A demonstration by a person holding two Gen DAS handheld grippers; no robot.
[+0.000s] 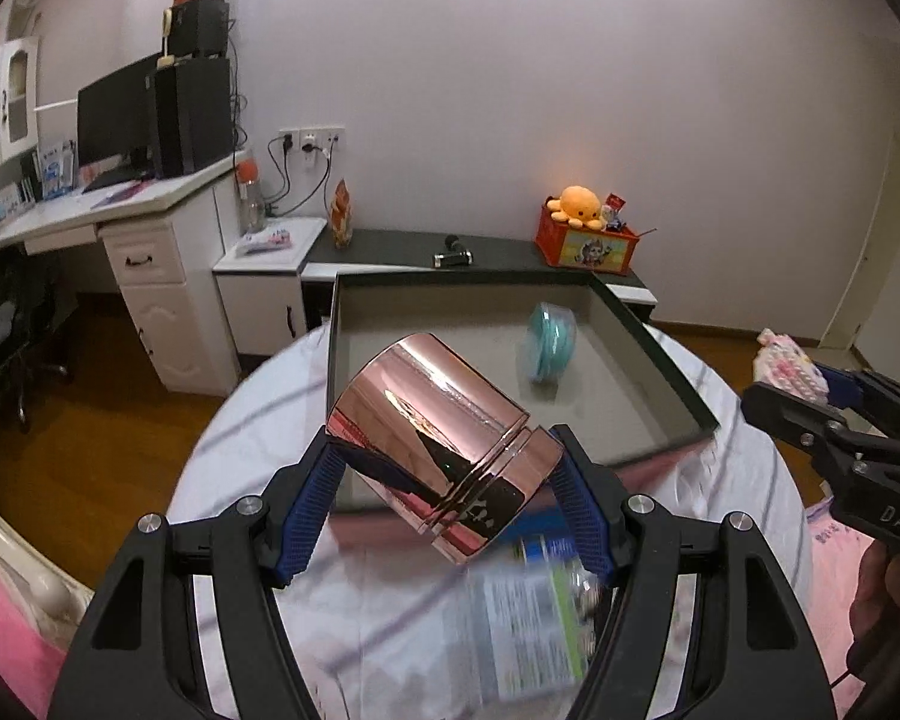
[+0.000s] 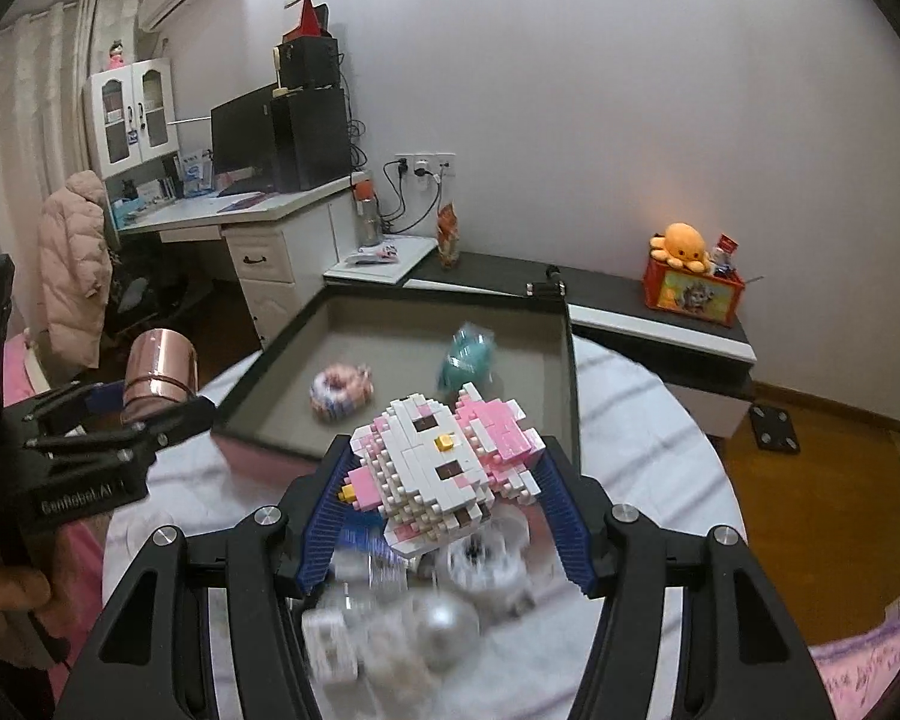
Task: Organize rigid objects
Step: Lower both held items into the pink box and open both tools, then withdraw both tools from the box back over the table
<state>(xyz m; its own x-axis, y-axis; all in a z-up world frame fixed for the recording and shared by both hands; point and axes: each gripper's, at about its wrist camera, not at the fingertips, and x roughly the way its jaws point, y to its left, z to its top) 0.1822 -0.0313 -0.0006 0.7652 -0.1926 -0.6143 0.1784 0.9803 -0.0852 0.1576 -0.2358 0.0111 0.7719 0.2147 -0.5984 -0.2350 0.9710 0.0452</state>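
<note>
My left gripper [image 1: 444, 474] is shut on a shiny rose-gold cylindrical tin [image 1: 438, 438], held tilted above the near edge of a dark shallow box [image 1: 660, 360]; the tin also shows in the right wrist view [image 2: 159, 375]. My right gripper [image 2: 444, 480] is shut on a pink-and-white brick-built cat figure [image 2: 444, 468], held above the table in front of the box [image 2: 570, 372]. In the box lie a teal round object [image 1: 549, 348] [image 2: 468, 357] and a pink-and-purple ring [image 2: 339, 390].
A round table with a striped white cloth [image 1: 720, 510] carries the box. Blurred items lie under the grippers: a printed package [image 1: 528, 618], a silver ball [image 2: 444, 630] and white pieces. A low dark shelf [image 1: 510, 249] with an orange toy box [image 1: 588, 240] stands behind.
</note>
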